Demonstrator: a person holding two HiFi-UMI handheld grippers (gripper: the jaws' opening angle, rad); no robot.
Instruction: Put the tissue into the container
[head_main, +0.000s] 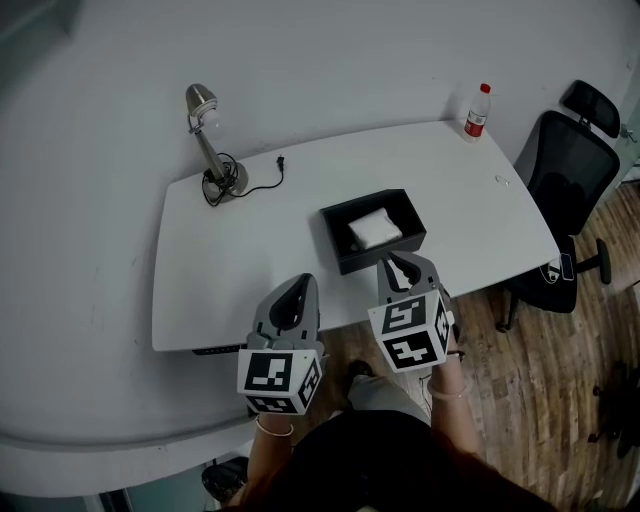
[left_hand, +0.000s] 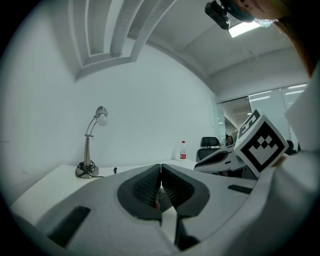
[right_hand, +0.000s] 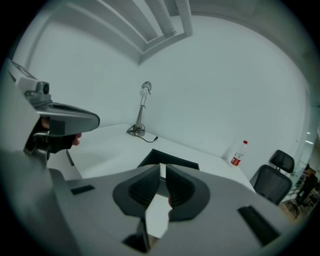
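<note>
A white folded tissue (head_main: 375, 229) lies inside the black open container (head_main: 335, 215) on the white table (head_main: 220, 270). Both grippers hover over the table's front edge, short of the container. My left gripper (head_main: 300, 283) (left_hand: 161, 167) is shut, jaws touching, with nothing in it. My right gripper (head_main: 405, 262) (right_hand: 163, 170) points down at the container's near wall (right_hand: 175, 159); its jaws stand almost together with a thin gap and nothing between them. The left gripper view catches the right gripper's marker cube (left_hand: 261, 142).
A desk lamp (head_main: 210, 150) with its cord stands at the table's back left. A red-capped bottle (head_main: 478, 112) stands at the back right corner. A black office chair (head_main: 570, 190) sits right of the table on the wooden floor.
</note>
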